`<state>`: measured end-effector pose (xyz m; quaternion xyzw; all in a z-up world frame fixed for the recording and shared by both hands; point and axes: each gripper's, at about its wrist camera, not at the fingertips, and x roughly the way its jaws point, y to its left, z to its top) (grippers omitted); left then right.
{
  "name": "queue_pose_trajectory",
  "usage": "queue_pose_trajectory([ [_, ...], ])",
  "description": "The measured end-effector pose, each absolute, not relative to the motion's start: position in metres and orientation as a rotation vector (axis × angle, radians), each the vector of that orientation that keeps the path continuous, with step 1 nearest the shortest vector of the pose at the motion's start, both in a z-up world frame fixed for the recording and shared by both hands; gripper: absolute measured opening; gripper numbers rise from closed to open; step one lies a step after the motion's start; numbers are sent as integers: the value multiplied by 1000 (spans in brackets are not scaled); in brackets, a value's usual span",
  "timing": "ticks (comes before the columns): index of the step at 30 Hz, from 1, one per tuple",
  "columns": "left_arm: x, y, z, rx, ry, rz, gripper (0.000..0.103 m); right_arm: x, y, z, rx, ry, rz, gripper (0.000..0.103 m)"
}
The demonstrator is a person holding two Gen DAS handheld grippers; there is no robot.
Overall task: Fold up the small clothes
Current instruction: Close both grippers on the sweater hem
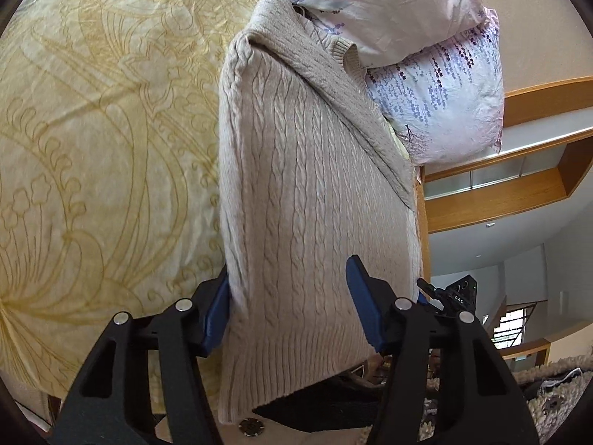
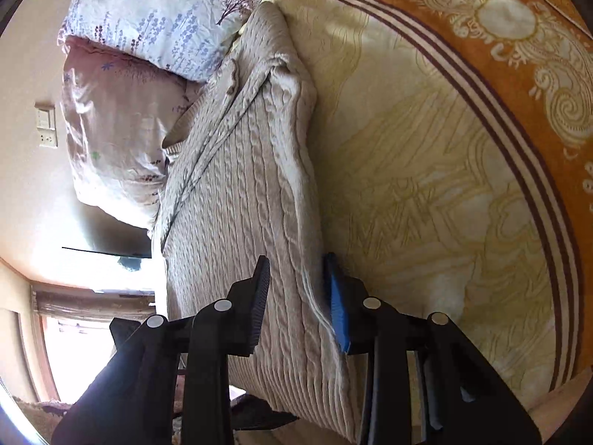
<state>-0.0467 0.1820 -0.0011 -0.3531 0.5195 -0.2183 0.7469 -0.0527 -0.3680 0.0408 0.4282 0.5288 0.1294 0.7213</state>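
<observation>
1. Two grippers are set at the near, ribbed hem of one cable-knit sweater vest (image 1: 296, 193). The left gripper (image 1: 292, 307) straddles the hem with its blue pads partly apart; the knit lies between them, and the right-hand pad appears to stand clear of the cloth, so no firm pinch is seen there.
2. The right gripper (image 2: 296, 304) is set narrower across the same hem, its jaws close against a thick doubled edge of the knit. It is judged to be gripping the vest, though true pad pressure is hard to confirm.
3. Both grippers are angled downward along the garment. This is judged to serve for lifting the hem and carrying it toward the neckline to make a fold.
4. The vest is beige, soft and thick, with raised cable ridges running lengthwise and a ribbed band at hem and armhole. One side is already turned inward, leaving a long narrow shape.
5. It lies spread on a cream blanket (image 1: 92, 129) with a yellow line pattern and an orange ornamented border (image 2: 519, 37).
6. Farthest off, its neckline reaches a crumpled floral quilt (image 1: 426, 85), pale with purple sprigs.
</observation>
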Motion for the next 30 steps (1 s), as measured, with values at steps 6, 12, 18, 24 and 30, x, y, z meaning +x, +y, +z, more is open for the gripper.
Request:
queue_pose_trajectory([
  [6, -57, 168, 1, -711, 1193, -521, 53, -71, -352, 47, 801, 1232, 385, 27],
  [12, -57, 159, 1, -655, 1245, -557, 46, -78, -343, 43, 747, 1269, 451, 25],
  [18, -54, 144, -1, -596, 1297, -627, 31, -76, -328, 47, 623, 1239, 453, 9],
  [24, -43, 154, 15, -647, 1178, -644, 13, -58, -324, 75, 586, 1069, 439, 8],
  [30, -21, 174, 43, -691, 1007, -582, 8, -31, -331, 107, 617, 898, 385, 8],
])
